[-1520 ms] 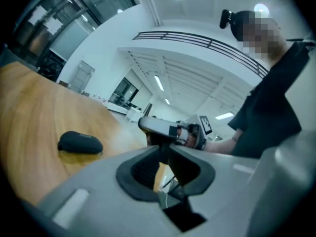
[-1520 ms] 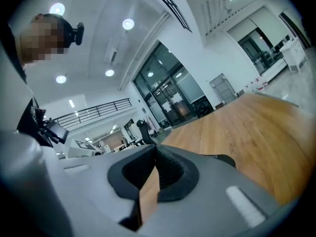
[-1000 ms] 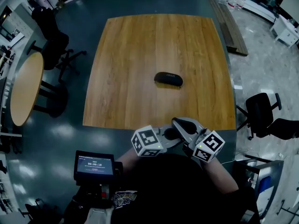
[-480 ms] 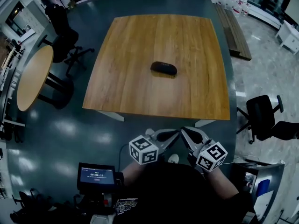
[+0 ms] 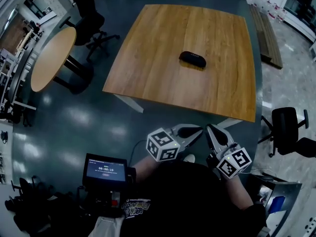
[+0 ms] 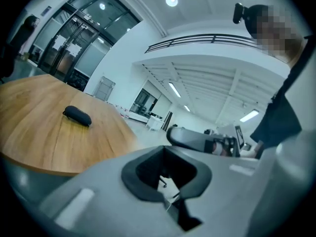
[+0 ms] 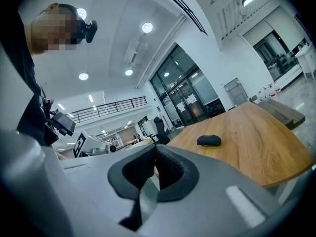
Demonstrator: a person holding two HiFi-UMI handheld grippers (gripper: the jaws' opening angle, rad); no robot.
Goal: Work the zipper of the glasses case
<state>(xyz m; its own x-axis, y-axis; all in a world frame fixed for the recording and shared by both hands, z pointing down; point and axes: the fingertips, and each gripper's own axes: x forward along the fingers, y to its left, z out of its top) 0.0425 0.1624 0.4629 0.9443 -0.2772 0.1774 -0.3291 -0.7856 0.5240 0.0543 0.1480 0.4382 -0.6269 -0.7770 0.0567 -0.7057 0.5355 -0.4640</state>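
Observation:
A black zipped glasses case (image 5: 192, 59) lies alone on the square wooden table (image 5: 168, 83), toward its far right part. Both grippers hang close to my body, well short of the table's near edge and far from the case. The left gripper (image 5: 196, 131) points right and is shut, with nothing in it. The right gripper (image 5: 213, 130) points up toward the table, shut and holding nothing as well. Their tips are near each other. The case (image 6: 77, 116) shows small and distant in the left gripper view, and the case (image 7: 209, 140) looks equally far in the right gripper view.
A round wooden table (image 5: 52, 58) stands at the left with a black office chair (image 5: 94, 16) behind it. Another black chair (image 5: 289, 127) stands at the right of the square table. A small screen device (image 5: 104, 171) hangs at my lower left. Dark glossy floor lies between me and the table.
Both grippers have drawn back from the table's near edge toward my body. The table and case now sit farther away and to the right in the head view. Both grippers stay shut.

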